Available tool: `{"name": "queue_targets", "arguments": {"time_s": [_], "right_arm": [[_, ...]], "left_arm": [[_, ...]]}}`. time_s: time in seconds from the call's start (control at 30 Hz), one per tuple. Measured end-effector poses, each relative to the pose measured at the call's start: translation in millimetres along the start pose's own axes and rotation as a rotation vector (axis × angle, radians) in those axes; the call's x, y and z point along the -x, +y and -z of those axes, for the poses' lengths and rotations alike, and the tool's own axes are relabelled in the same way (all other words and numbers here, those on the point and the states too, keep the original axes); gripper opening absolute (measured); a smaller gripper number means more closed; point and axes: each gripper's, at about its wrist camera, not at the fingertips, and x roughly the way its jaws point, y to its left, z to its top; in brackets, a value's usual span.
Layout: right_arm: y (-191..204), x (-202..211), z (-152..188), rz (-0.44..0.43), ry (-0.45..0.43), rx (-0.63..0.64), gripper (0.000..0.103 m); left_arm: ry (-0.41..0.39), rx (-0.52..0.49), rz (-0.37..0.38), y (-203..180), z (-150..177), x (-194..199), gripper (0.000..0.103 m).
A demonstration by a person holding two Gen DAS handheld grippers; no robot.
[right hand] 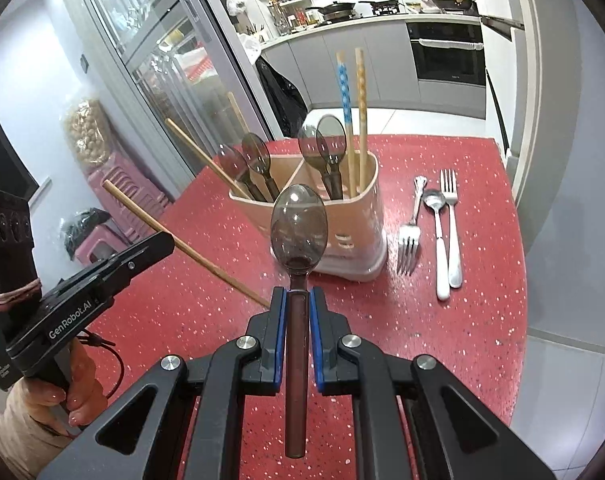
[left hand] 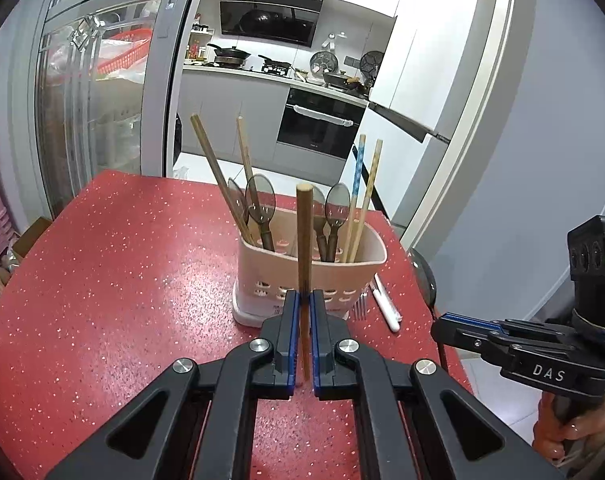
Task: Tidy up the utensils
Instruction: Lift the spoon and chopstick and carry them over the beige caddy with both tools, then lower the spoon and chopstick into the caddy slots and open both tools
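Above the red table point(left hand: 102, 280), left hand-held gripper point(left hand: 304, 300) clamped on chopstick point(left hand: 303, 232), right hand-held gripper point(right hand: 298, 300) on spoon point(right hand: 298, 228).

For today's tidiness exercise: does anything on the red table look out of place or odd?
Yes. Two metal forks and a white-handled metal spoon lie loose on the red speckled table, beside the beige utensil caddy rather than in it.
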Motion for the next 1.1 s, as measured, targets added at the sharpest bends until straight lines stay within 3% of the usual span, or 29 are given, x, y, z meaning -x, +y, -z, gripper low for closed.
{"name": "queue_targets", "arguments": {"time_s": [0.27, 0.73, 1.1], "right_arm": [[0, 14, -30, -0.019, -0.055, 0.002, 0.012], [-13, 11, -90, -0.048, -0.118, -0.052, 0.012], [-13, -9, -121, -0.032, -0.218, -0.032, 0.012]], "left_arm": [[-0.037, -0.023, 0.018, -6, -33, 14, 0.028], [-0.177, -0.033, -0.002, -10, -113, 26, 0.028], [-0.171, -0.005, -0.041, 8, -135, -4, 0.028]]}}
